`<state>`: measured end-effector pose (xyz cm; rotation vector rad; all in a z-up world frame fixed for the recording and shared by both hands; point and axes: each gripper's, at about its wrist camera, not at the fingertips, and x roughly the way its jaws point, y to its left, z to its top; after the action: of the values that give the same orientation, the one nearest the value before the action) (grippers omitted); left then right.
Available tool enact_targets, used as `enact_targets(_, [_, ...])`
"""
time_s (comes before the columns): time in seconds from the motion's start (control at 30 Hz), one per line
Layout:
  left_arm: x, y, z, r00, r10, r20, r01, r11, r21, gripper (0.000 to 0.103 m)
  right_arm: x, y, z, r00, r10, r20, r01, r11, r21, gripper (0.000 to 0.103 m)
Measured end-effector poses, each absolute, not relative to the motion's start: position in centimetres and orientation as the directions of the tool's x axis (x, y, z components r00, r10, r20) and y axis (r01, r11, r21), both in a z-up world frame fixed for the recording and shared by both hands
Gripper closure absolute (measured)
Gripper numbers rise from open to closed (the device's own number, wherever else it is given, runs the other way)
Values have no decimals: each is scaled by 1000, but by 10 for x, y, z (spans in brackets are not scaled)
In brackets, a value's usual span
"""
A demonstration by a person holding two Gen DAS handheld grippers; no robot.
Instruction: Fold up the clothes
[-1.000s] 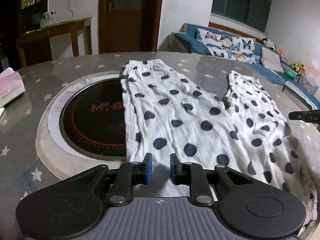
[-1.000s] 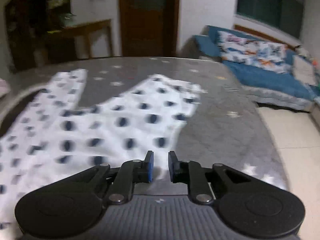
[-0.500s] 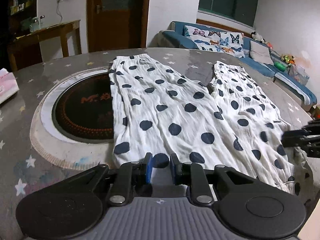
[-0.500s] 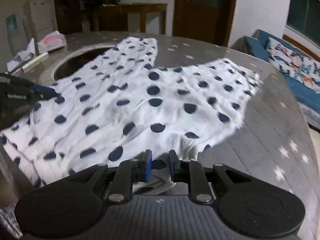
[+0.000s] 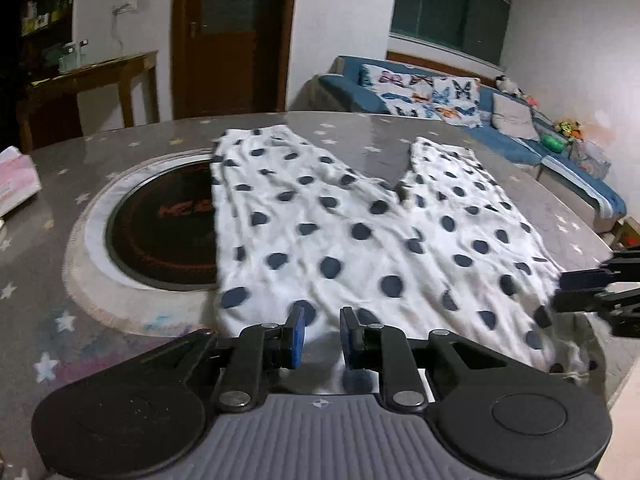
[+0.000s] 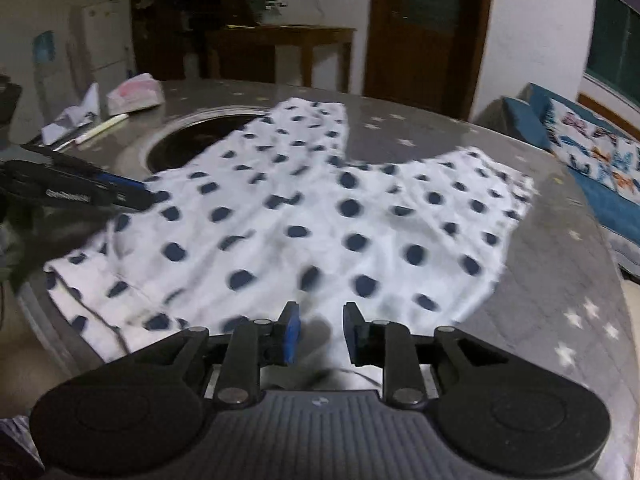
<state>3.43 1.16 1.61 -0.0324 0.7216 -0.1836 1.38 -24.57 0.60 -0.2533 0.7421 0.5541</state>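
Note:
White trousers with dark blue dots (image 5: 320,232) lie flat on a round grey table with star print (image 5: 40,320), both legs pointing away toward the far side. My left gripper (image 5: 322,326) is open just over the near waist edge, toward its left part. At the right end of that edge is my right gripper (image 5: 592,296). In the right wrist view the trousers (image 6: 320,216) fill the middle, and my right gripper (image 6: 318,326) is open over the waist edge. My left gripper (image 6: 80,192) shows at the left. No cloth is pinched in either one.
A dark round hob (image 5: 160,224) is set into the table, partly under the left trouser leg. A pink tissue pack (image 6: 136,96), papers and a pen (image 6: 100,128) lie at the far left. A blue sofa (image 5: 440,96) stands beyond the table's right edge (image 6: 612,280).
Both views have drawn back toward the waist end of the trousers. The right view swung left over the cloth. Both pairs of fingers stand slightly wider apart than before.

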Motion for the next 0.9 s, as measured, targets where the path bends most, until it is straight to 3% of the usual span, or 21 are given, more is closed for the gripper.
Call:
enact_targets(0.13, [32, 7, 6, 715, -170, -678, 165, 984, -73, 82, 9, -242, 1, 587, 403, -703, -577, 817, -14, 77])
enact_targets(0.2, [29, 10, 1, 709, -160, -687, 160, 985, -64, 80, 5, -245, 0, 586, 399, -706, -574, 819, -13, 69])
enact_targets(0.27, [25, 15, 1, 713, -155, -684, 155, 986, -61, 80, 1, -248, -1, 585, 395, -709, -570, 821, -13, 68])
enact_targets(0.47, [14, 10, 11, 727, -154, -669, 163, 985, -50, 73, -10, -257, -4, 582, 384, -717, -561, 828, -11, 65])
enact_targets(0.57, [7, 0, 16, 736, -181, -652, 199, 979, -46, 64, -16, -248, 1, 573, 423, -702, -596, 803, -2, 64])
enact_targets(0.9, [-5, 0, 2, 715, -156, -681, 214, 977, 2, 63, -32, -249, -6, 522, 461, -718, -623, 781, 49, 58])
